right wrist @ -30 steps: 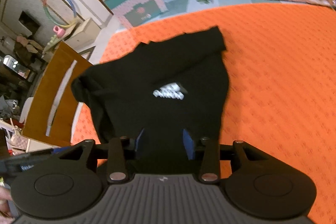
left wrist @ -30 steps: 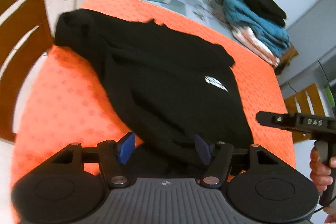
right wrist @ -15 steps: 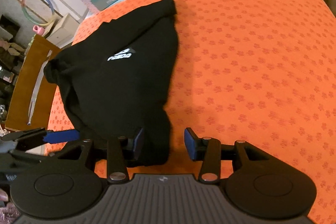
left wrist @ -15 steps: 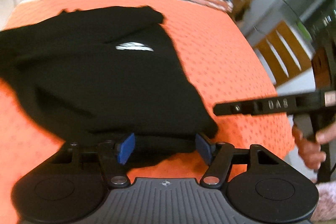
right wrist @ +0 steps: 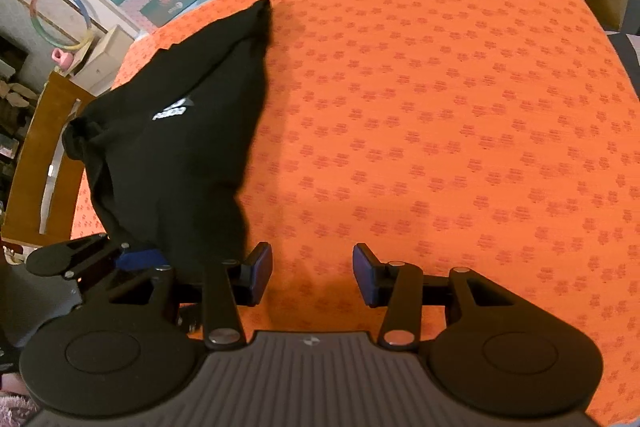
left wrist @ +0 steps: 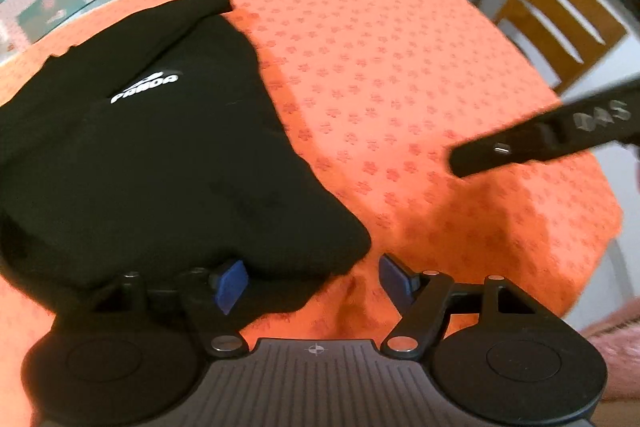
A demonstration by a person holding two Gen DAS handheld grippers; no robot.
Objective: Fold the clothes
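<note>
Both your tongs gape empty: left gripper [left wrist: 312, 281] at the soft black sweatshirt's [left wrist: 160, 163] rumpled hem, right gripper [right wrist: 312, 275] over the orange patterned tablecloth [right wrist: 440, 127] where it lies.

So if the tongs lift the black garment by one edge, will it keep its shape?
Probably not. The black garment lies slumped in soft folds on the orange cloth, so it likely droops and unfolds. It looks light and may drag rather than slide cleanly.

Matt black cloth garment [left wrist: 160, 163]; orange woven tablecloth [right wrist: 440, 131], printed; glossy wooden chair [left wrist: 560, 23]; matt black plastic tongs [right wrist: 313, 273]
</note>
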